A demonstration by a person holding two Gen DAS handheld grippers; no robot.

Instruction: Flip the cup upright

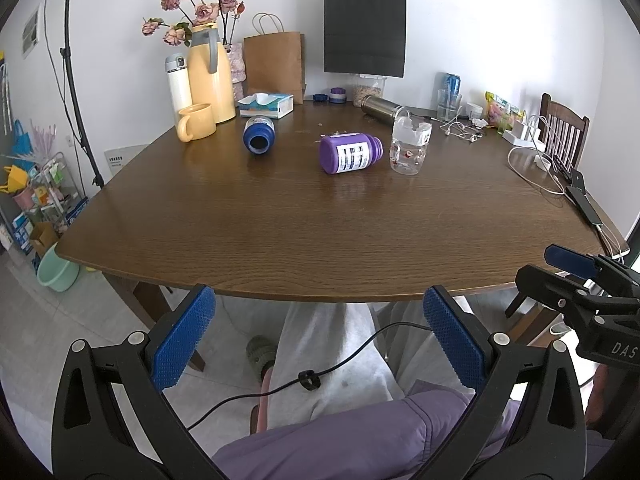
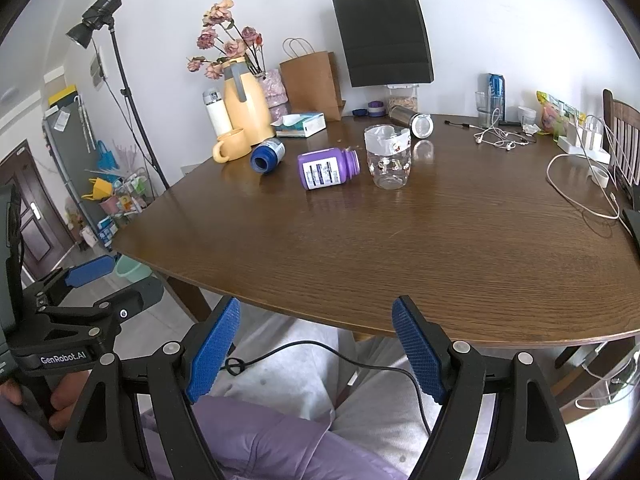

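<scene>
The left tongs (image 1: 320,336) are seen spread wide, with nothing held between the blue ribbed pads (image 1: 182,336); they are held off the near edge of the tabletop (image 1: 320,220), above a lap clad in light trousers and a purple garment. The right tongs (image 2: 316,346) are likewise spread wide and empty, held just short of the same near edge. A black cable is seen running across the lap between their fingers. Each pair of tongs is visible in the other's view: the right tongs at the right margin of the left wrist view, the left tongs at the left margin of the right wrist view, where fingers of a hand (image 2: 60,400) are seen gripping the handle.

Well beyond both tongs, toward the middle of the tabletop, three things are laid roughly in a row. The clear glass cup (image 2: 387,158), printed with small red figures and with white paper tucked inside its rim, is seen standing with the opening upward. Just beside it, to the left, a purple bottle (image 2: 326,168) with a white label is lying on its side, the neck turned toward the cup; whether the two touch cannot be told. Farther left a blue bottle (image 2: 267,155) is lying on its side with the open mouth toward the cameras. Behind it a yellow mug (image 2: 230,144) and a yellow thermos jug (image 2: 244,108) are placed.
</scene>
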